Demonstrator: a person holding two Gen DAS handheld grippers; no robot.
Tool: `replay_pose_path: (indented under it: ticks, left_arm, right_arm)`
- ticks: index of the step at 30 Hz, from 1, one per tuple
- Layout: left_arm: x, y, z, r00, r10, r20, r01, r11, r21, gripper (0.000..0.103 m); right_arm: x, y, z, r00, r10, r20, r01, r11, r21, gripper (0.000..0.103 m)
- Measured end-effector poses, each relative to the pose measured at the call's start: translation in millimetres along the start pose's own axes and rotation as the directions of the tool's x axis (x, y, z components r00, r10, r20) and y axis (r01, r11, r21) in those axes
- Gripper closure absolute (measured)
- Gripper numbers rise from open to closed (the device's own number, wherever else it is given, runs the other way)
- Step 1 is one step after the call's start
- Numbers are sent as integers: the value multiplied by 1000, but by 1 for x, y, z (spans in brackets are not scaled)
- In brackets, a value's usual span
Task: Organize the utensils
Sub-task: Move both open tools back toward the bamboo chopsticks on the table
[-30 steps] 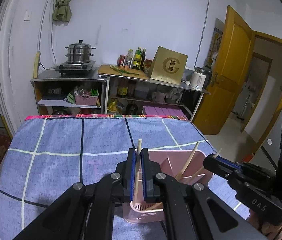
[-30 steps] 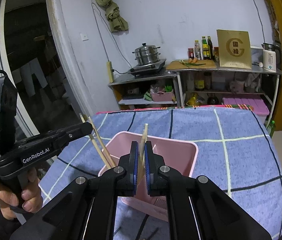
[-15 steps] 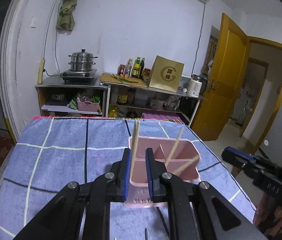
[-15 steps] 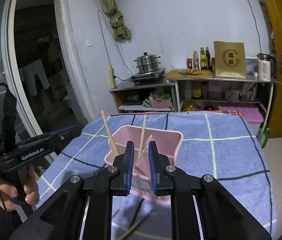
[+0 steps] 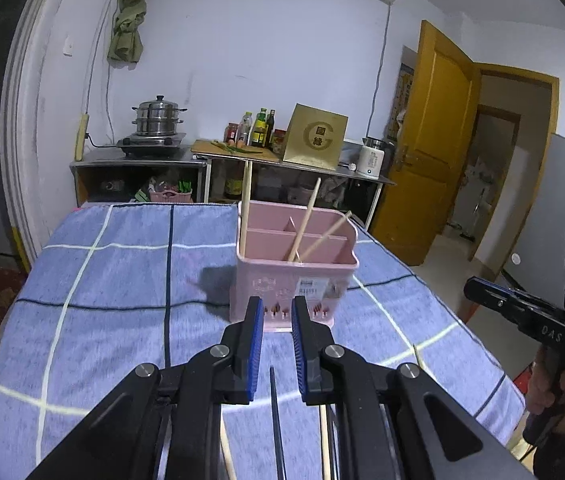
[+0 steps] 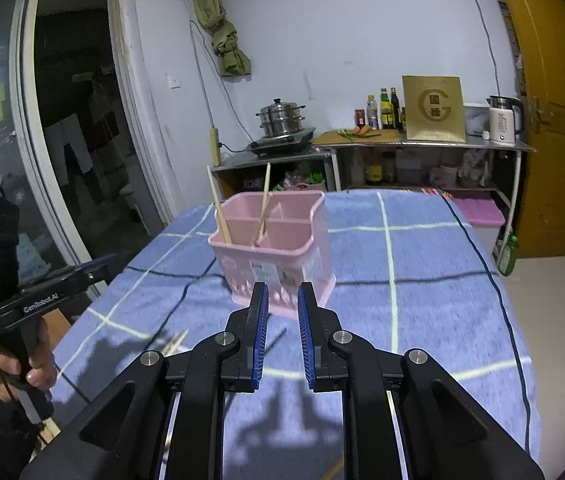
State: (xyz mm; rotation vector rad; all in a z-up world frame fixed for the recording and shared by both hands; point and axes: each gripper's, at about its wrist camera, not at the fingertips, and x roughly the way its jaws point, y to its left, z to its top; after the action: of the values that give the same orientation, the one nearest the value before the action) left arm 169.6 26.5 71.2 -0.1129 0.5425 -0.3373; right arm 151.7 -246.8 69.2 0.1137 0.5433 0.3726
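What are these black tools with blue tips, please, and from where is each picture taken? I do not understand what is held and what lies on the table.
No robot here: a person holds a hand tool in each hand, each with two fingers and a wide-angle camera looking along them. One picture comes from the left gripper, the other from the right gripper. Each view also shows the other tool at its edge, with the hand gripping it. Both grippers have just opened and now hold nothing; their blue pads stand apart. On the blue checked cloth stands a pink utensil holder with three wooden chopsticks leaning in it. More chopsticks lie on the cloth close to the tools: a dark one and some pale ones.
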Motion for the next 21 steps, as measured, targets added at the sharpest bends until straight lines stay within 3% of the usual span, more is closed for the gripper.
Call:
replay_pose_path:
  ticks: [11, 21]
  left_arm:
    - [-10, 11, -56, 995, 21, -96, -23, 1000, -12, 89]
    - [21, 20, -92, 970, 68, -233, -71, 997, -3, 89]
  right_arm:
    - [-16, -15, -45, 998, -23, -52, 26, 998, 58, 87]
    - [-7, -25, -69, 992, -32, -118, 41, 997, 72, 87]
